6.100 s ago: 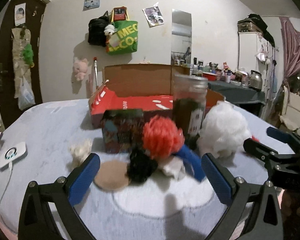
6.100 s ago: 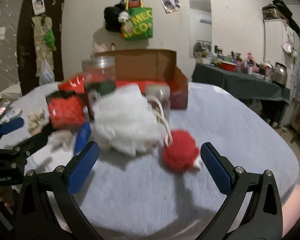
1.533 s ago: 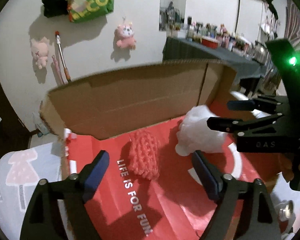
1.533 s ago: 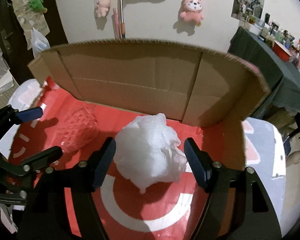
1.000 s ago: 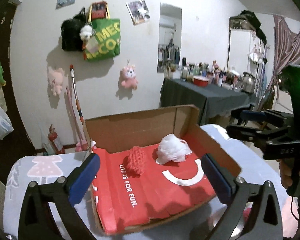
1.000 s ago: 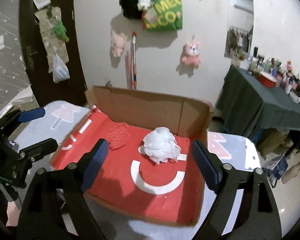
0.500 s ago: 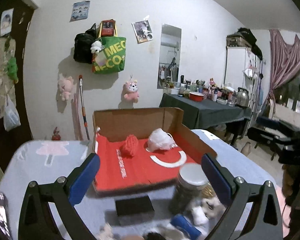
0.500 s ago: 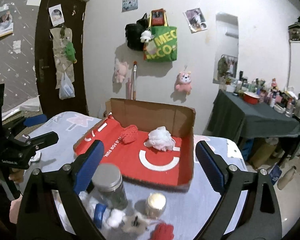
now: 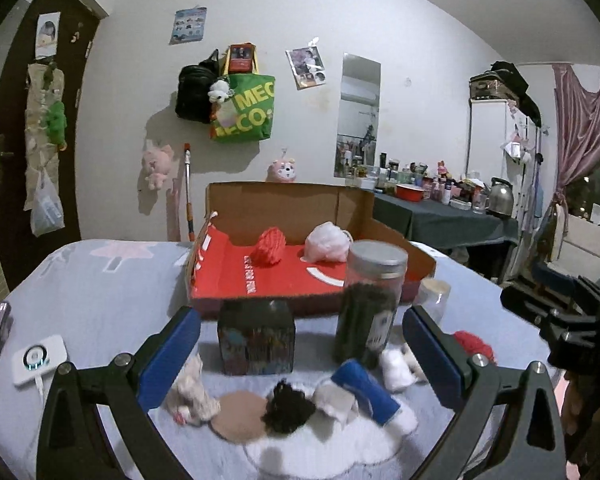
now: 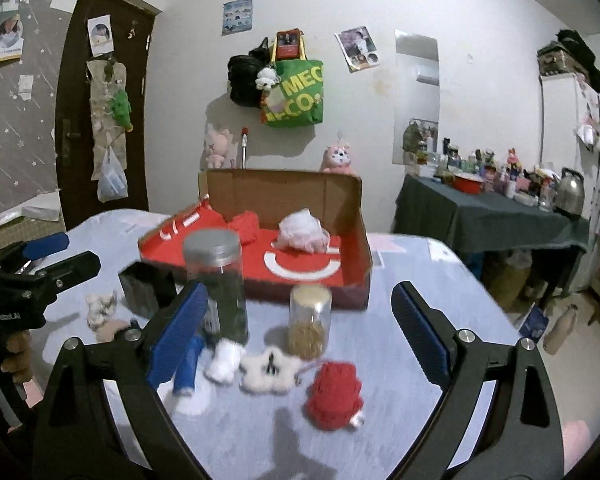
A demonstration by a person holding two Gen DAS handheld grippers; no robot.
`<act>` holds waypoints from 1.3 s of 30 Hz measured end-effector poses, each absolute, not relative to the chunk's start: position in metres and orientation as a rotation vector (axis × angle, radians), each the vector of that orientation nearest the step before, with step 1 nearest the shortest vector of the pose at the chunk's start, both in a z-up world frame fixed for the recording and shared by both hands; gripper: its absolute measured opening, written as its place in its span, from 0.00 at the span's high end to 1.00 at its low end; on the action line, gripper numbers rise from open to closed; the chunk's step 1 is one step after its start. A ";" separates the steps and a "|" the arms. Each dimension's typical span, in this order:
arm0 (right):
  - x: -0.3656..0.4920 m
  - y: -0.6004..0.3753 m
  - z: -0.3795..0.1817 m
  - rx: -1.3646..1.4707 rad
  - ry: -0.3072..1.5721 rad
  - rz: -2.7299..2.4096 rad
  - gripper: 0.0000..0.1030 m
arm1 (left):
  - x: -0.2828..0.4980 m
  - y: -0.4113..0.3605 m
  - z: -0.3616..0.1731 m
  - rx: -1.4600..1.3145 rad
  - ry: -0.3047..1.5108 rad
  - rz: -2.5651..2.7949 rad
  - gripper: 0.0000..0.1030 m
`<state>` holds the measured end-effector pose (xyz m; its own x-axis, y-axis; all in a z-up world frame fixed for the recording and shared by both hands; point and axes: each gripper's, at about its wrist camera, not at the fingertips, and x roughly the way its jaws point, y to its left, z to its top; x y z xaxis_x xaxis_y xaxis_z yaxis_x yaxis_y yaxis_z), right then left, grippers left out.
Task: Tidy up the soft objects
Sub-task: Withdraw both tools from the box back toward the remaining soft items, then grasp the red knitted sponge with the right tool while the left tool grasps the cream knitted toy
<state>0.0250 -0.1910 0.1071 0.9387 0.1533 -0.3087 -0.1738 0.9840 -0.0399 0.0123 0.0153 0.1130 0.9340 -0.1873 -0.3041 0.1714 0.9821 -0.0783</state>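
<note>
Both hand-held grippers gape empty; tall jar and dark box front the red tray.

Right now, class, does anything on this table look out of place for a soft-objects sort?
Yes. Two hard containers stand among the soft items: a tall lidded jar and a smaller jar, both upright in front of the red box. Nothing looks spilled or damaged.

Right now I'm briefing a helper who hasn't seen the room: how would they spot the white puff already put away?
Find the open cardboard box with the red floor. The white mesh puff lies inside near its back wall, beside a red knitted ball; it is the only white thing inside.
</note>
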 end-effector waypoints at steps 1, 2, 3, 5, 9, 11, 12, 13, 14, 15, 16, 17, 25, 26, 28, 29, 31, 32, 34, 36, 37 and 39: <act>0.024 -0.191 0.100 -0.072 0.312 0.164 0.08 | 0.010 0.015 0.108 -0.045 0.304 -0.169 0.00; 0.022 -0.190 0.092 -0.080 0.311 0.151 0.08 | 0.008 0.014 0.102 -0.038 0.299 -0.158 0.00; 0.021 -0.188 0.085 -0.088 0.313 0.140 0.08 | 0.008 0.013 0.097 -0.038 0.303 -0.155 0.00; 0.021 -0.186 0.071 -0.088 0.327 0.140 0.08 | 0.010 0.014 0.086 -0.054 0.332 -0.161 0.00; 0.022 -0.183 0.048 -0.087 0.351 0.136 0.08 | 0.015 0.015 0.068 -0.056 0.375 -0.139 0.00; 0.026 -0.182 0.040 -0.085 0.368 0.129 0.08 | 0.017 0.017 0.062 -0.048 0.387 -0.136 0.00; 0.027 -0.183 0.038 -0.082 0.373 0.129 0.08 | 0.017 0.019 0.061 -0.047 0.390 -0.134 0.00; 0.028 -0.183 0.035 -0.079 0.378 0.126 0.08 | 0.018 0.021 0.060 -0.046 0.392 -0.131 0.00; 0.029 -0.184 0.033 -0.074 0.382 0.119 0.08 | 0.018 0.023 0.059 -0.044 0.392 -0.123 0.00; 0.031 -0.185 0.032 -0.071 0.386 0.116 0.08 | 0.018 0.026 0.059 -0.042 0.392 -0.115 0.00; 0.032 -0.187 0.031 -0.067 0.391 0.113 0.08 | 0.019 0.028 0.059 -0.041 0.392 -0.110 0.00; 0.034 -0.188 0.030 -0.061 0.393 0.107 0.08 | 0.020 0.031 0.059 -0.041 0.395 -0.103 0.00; 0.048 -0.205 0.028 -0.031 0.434 0.077 0.08 | 0.033 0.062 0.061 -0.038 0.423 -0.030 0.00; 0.051 -0.208 0.028 -0.022 0.444 0.073 0.08 | 0.037 0.067 0.061 -0.039 0.438 -0.025 0.00; 0.057 -0.215 0.027 0.001 0.468 0.068 0.08 | 0.044 0.073 0.060 -0.047 0.467 -0.025 0.00; 0.059 -0.218 0.026 0.013 0.479 0.071 0.08 | 0.047 0.077 0.059 -0.057 0.482 -0.024 0.00; 0.063 -0.225 0.025 0.046 0.498 0.083 0.09 | 0.051 0.080 0.057 -0.067 0.501 -0.024 0.02; 0.065 -0.229 0.024 0.072 0.510 0.093 0.09 | 0.053 0.083 0.055 -0.072 0.514 -0.026 0.04; 0.068 -0.236 0.022 0.116 0.530 0.113 0.12 | 0.057 0.085 0.050 -0.070 0.540 -0.032 0.14; 0.072 -0.240 0.019 0.144 0.555 0.129 0.30 | 0.062 0.086 0.045 -0.065 0.569 -0.045 0.27; 0.074 -0.242 0.017 0.155 0.574 0.134 0.43 | 0.063 0.086 0.043 -0.065 0.580 -0.052 0.35; 0.079 -0.247 0.011 0.193 0.618 0.167 0.60 | 0.066 0.087 0.039 -0.071 0.605 -0.073 0.57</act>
<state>0.0795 -0.2473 0.0113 0.8027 0.2120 -0.5575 -0.0969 0.9686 0.2288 0.0661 0.0872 0.0387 0.8201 -0.0895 -0.5652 0.0480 0.9950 -0.0878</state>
